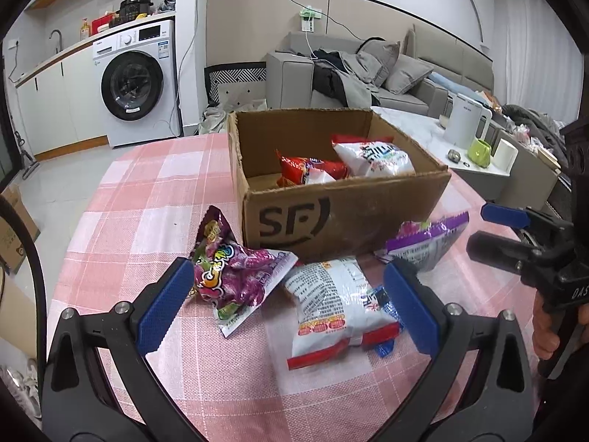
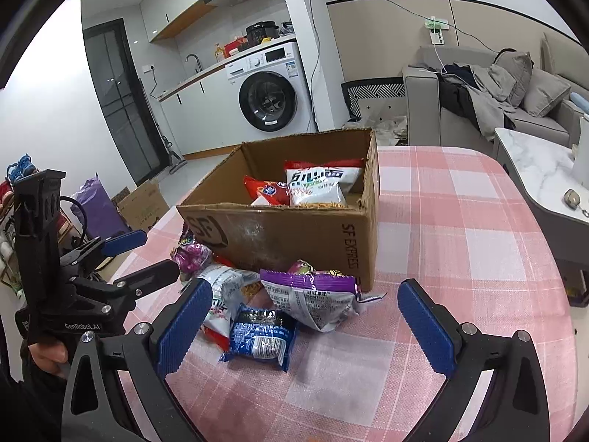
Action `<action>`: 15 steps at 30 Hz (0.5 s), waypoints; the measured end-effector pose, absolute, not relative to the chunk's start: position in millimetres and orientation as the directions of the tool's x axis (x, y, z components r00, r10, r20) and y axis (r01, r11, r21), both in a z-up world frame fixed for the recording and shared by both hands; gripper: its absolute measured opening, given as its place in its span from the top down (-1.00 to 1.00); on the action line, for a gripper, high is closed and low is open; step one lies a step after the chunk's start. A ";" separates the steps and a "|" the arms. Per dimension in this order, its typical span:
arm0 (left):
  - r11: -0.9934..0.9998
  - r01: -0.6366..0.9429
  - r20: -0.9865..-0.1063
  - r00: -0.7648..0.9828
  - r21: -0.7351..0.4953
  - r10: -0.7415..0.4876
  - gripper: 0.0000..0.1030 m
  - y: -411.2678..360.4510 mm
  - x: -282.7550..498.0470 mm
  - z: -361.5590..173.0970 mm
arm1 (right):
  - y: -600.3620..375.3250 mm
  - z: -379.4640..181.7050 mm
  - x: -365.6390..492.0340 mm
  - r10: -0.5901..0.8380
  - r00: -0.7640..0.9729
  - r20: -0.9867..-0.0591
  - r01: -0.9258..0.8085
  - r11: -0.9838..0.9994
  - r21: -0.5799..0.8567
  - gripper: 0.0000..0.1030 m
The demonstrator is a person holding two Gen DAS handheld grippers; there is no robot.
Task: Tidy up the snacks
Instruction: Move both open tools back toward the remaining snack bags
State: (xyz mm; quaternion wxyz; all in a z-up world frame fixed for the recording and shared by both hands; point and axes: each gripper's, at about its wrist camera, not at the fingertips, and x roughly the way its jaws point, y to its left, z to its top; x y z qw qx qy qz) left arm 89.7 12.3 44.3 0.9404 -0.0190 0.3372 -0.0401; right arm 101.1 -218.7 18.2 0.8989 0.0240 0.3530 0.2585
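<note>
A round table under a pink-and-white checked cloth (image 2: pixel 460 221) carries an open brown cardboard box (image 1: pixel 349 213) printed "SF" on its near wall and "SF EXPRESS" on the side wall in the right wrist view. Inside the box, a white snack bag with red ends (image 1: pixel 371 156) leans beside a smaller red snack bag (image 1: pixel 309 171). Just in front of the box lie four more packets: a crumpled magenta candy bag (image 1: pixel 235 276) to the left, a white bag with red trim and dense black print (image 1: pixel 331 305) at the middle, a purple-and-silver packet (image 2: pixel 313 294) touching the box's near corner, and a small blue wrapped snack (image 2: pixel 261 335) nearest the cameras. The left gripper (image 1: pixel 287 305), blue pads spread wide, sits low before the box with the magenta and white bags between its fingers. The right gripper (image 2: pixel 305 331), equally wide, frames the blue snack and purple packet, gripping nothing. "GenRobot.AI" reads on the left gripper's body.
</note>
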 end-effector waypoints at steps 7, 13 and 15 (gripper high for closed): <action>0.996 0.066 -0.650 0.754 -0.064 -0.092 -0.99 5.8 95.3 32.3 | -217.0 10.0 107.4 0.466 0.611 -0.640 -0.428 0.874 0.228 -0.99; 0.994 0.062 -0.667 0.738 -0.086 -0.104 -0.99 6.8 101.8 20.0 | -211.2 -10.5 116.3 0.436 0.585 -0.684 -0.398 0.889 0.227 -0.99; 0.994 0.060 -0.674 0.731 -0.093 -0.107 -0.99 7.6 103.7 16.3 | -209.4 -17.2 120.0 0.430 0.575 -0.696 -0.393 0.891 0.227 -0.99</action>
